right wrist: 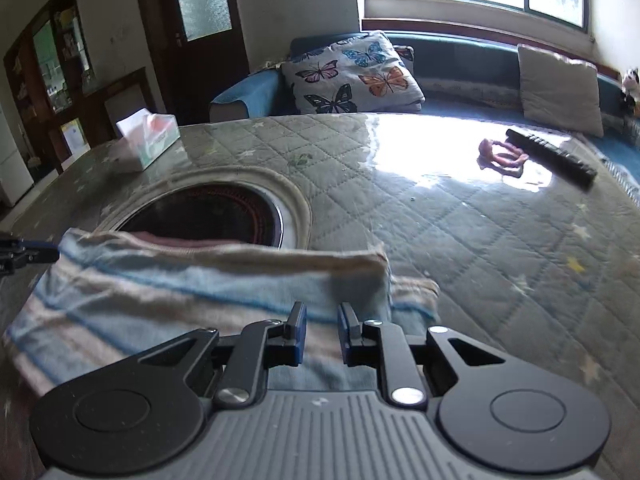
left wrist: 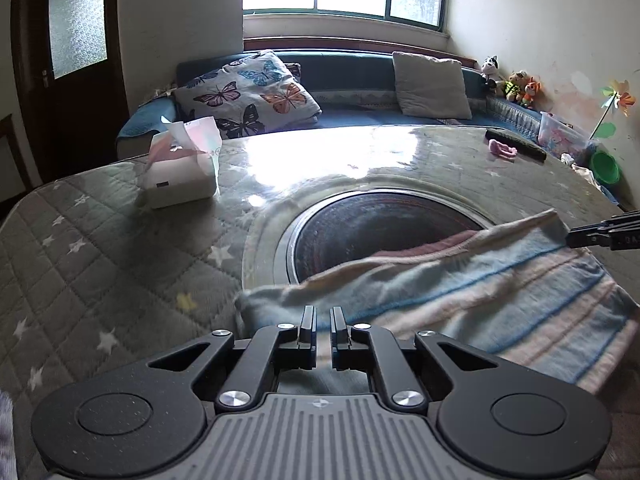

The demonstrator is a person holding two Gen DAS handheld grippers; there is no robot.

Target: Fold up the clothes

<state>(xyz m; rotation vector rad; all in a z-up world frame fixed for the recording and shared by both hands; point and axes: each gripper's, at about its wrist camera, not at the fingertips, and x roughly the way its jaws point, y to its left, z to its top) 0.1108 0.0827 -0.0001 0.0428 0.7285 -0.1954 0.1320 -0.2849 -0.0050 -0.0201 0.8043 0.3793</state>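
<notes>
One striped cloth (right wrist: 168, 292) lies doubled near the surface's (right wrist: 460, 232) front edge; left tool (left wrist: 323, 318) nearly closed, right tool (right wrist: 322, 316) spread, neither visibly pinching; further folds may remain.

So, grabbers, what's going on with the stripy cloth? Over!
Left gripper and right gripper: jaws slightly apart at the near edge, nothing clearly gripped. Striped cloth folded over, partly covering the round black plate. Tissue box and remote well clear.

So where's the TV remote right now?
The remote lies at the far right of the quilted table in the right wrist view, just beside a pink hair tie, near the sofa.
</notes>
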